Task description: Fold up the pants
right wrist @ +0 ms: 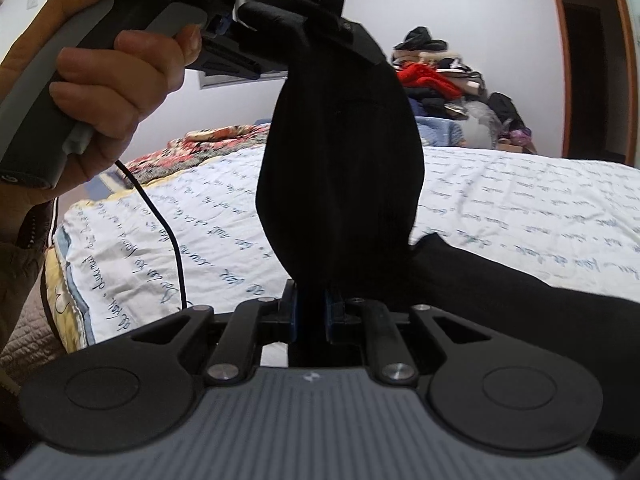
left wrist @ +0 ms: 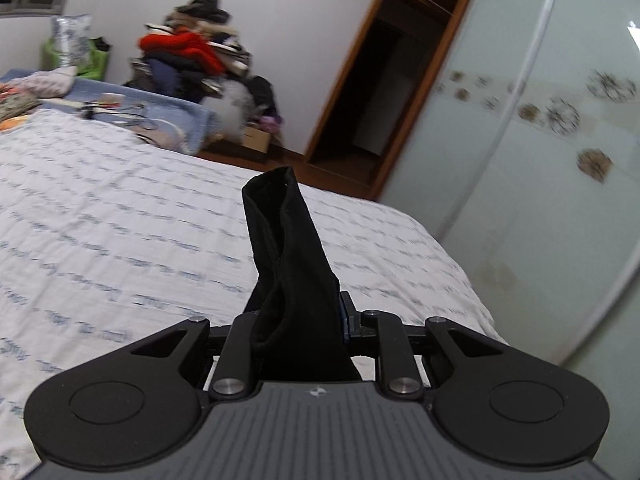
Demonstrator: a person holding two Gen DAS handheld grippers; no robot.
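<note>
In the left wrist view the left gripper [left wrist: 298, 320] is closed on a bunch of the black pants [left wrist: 286, 264]; the cloth fills the space between the fingers and hides their tips. From the grip a narrow tube of fabric stands up and forward, its long axis running away from the camera and leaning slightly left, with an open hem at the far end. It hangs in the air above the white bedspread [left wrist: 120, 216], not touching it. Beyond the bed are a pile of clothes [left wrist: 196, 56] against the wall and a sliding wardrobe door [left wrist: 540, 140] at the right. In the right wrist view the right gripper [right wrist: 313, 312] pinches a fold of the pants [right wrist: 340, 168] between its blue pads [right wrist: 294, 314], the jaws narrow with only the cloth between them. The fabric rises straight up from the grip as a wide, rounded sheet, long axis near vertical, to the left gripper [right wrist: 256, 12] overhead, which a hand [right wrist: 100, 92] holds by its handle. A further part of the pants trails off to the lower right across the bedspread [right wrist: 520, 200].
</note>
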